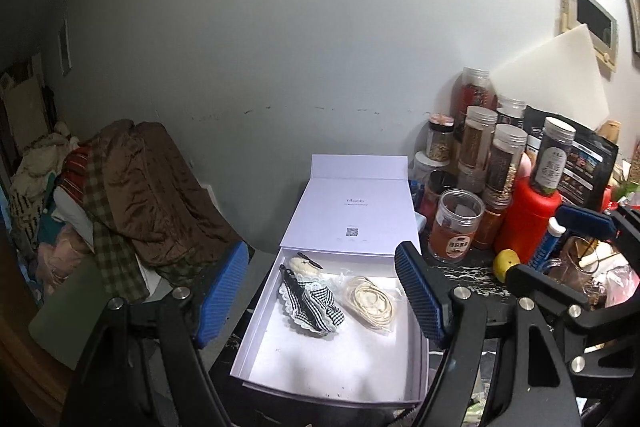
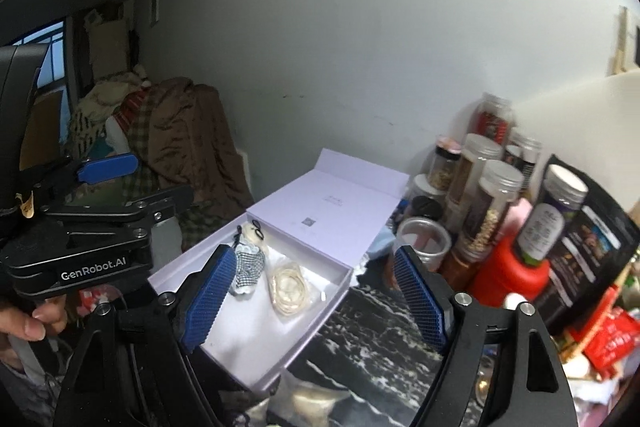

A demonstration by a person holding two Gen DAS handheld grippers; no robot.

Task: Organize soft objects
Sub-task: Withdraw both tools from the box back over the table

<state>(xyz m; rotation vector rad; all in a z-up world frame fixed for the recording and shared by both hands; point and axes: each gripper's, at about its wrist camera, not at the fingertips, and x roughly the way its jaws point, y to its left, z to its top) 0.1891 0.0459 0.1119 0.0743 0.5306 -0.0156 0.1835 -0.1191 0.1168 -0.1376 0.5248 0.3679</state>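
We take the open white box (image 1: 256, 339) as our landmark; it sits on a dark marbled counter (image 2: 380, 339) with its hinged lid (image 1: 348, 211) folded back against the grey wall. Inside the box, toward its back, we see two soft things side by side: a small doll in a black-and-white checked dress (image 1: 310, 301), its pale head pointing to the lid, and just right of it a coil of cream cord in a clear bag (image 1: 370, 301). The front of the box is bare white card.

Right of the box we see a crowd of clear plastic jars with pale lids (image 1: 474, 141), one lidless jar with an orange label (image 1: 456, 229) nearest the box, a red bottle (image 1: 528, 217) and a black pouch (image 1: 582, 167). Left of the box, brown and checked clothing lies heaped (image 1: 152, 199).

Our left gripper (image 1: 320, 297) hangs over the box with its blue pads (image 1: 222, 295) well apart and nothing between them. Our right gripper (image 2: 316, 299) is over the box's right front corner, pads (image 2: 418, 297) likewise spread wide, holding and touching nothing. In the right wrist view a person's fingers (image 2: 28, 321) show beside the left gripper's body.
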